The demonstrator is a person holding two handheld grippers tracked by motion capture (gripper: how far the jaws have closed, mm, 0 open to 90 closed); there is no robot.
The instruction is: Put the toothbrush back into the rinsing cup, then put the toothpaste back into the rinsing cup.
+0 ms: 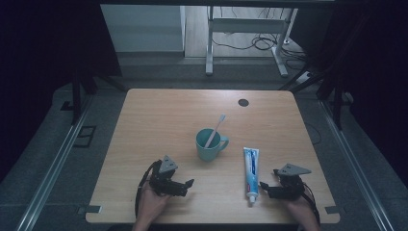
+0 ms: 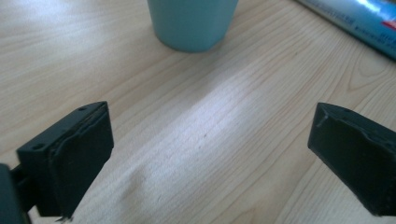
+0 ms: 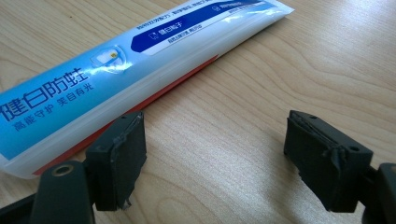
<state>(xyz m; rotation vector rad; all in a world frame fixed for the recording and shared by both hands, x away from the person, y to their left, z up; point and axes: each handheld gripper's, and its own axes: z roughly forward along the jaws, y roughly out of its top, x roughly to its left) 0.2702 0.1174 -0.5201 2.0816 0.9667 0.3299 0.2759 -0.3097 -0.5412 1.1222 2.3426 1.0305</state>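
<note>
A teal mug (image 1: pixel 210 144) stands near the middle of the wooden table (image 1: pixel 159 110), with a pale toothbrush (image 1: pixel 215 130) leaning in it. To its right a blue and white toothpaste tube (image 1: pixel 250 172) lies flat, cap toward the near edge. My left gripper (image 1: pixel 187 186) rests low on the table, left of and nearer than the mug, open with nothing between its jaws. In the left gripper view (image 2: pixel 215 154) the mug's base (image 2: pixel 191 23) stands ahead and the tube (image 2: pixel 355 23) at upper right. My right gripper (image 1: pixel 266 190) is open just right of the tube's cap end; the tube (image 3: pixel 116 70) lies beside its left jaw (image 3: pixel 212 158).
A small black round cap (image 1: pixel 243 102) sits in the tabletop at the far right. Beyond the table stands a white desk frame (image 1: pixel 245 29) with cables on the floor. Bare wood stretches left of and behind the mug.
</note>
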